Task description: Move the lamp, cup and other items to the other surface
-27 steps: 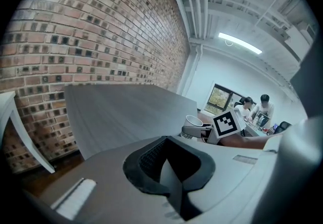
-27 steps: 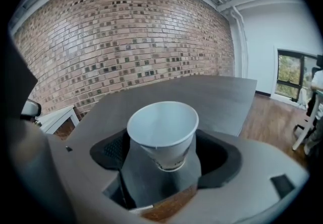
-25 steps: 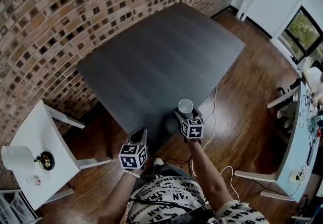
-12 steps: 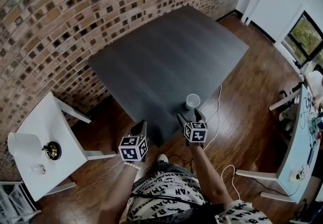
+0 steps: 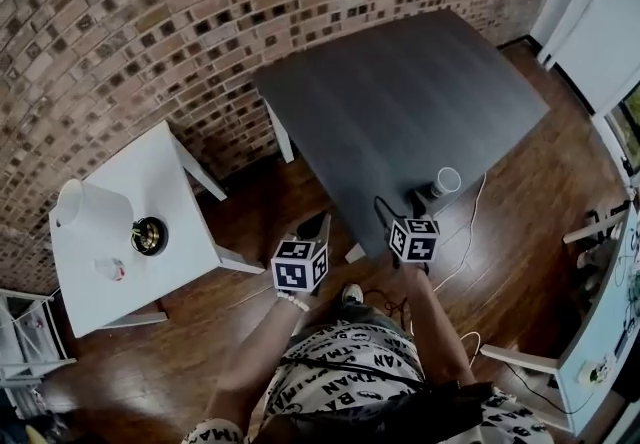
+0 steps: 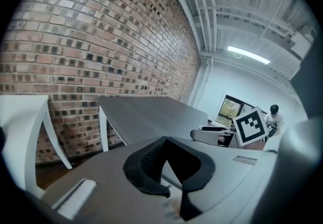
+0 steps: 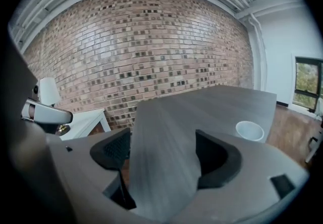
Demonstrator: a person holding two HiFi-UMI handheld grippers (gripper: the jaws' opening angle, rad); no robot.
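One cup [image 5: 447,180] — beside right hand-held gripper [image 5: 401,208]

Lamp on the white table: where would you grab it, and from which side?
I'd take the lamp low, just above its round base, not by the shade, which looks too wide for the jaws. It stands upright near the brick wall, so come in level from the table's open floor side.
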